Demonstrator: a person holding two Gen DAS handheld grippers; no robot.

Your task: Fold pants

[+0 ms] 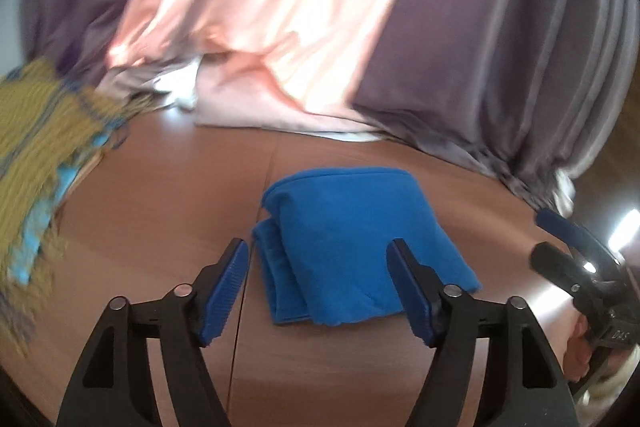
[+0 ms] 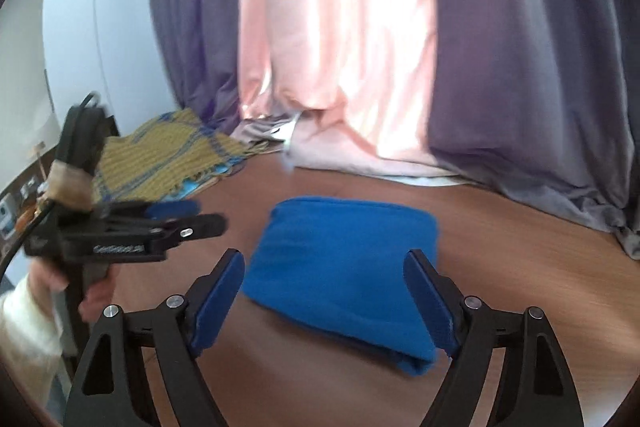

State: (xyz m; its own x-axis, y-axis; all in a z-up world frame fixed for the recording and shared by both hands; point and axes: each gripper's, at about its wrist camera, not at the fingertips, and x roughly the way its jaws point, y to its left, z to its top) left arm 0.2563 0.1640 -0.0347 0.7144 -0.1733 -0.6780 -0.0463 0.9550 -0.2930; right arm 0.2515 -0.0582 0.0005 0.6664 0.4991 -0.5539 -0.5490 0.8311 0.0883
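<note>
Both the left gripper (image 1: 318, 255) and right gripper (image 2: 326, 265) gape wide, empty, above the folded blue pants (image 1: 352, 247) on the brown table (image 1: 160, 227).

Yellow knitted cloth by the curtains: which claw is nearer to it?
Left. The left claw is on the same side of the folded blue pants as the yellow knitted cloth; the right claw is on the pants' other side, farther off.

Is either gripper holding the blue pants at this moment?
No. In both wrist views the jaws stand wide open above the folded blue pants, which lie free on the brown table, with nothing between the pads.
</note>
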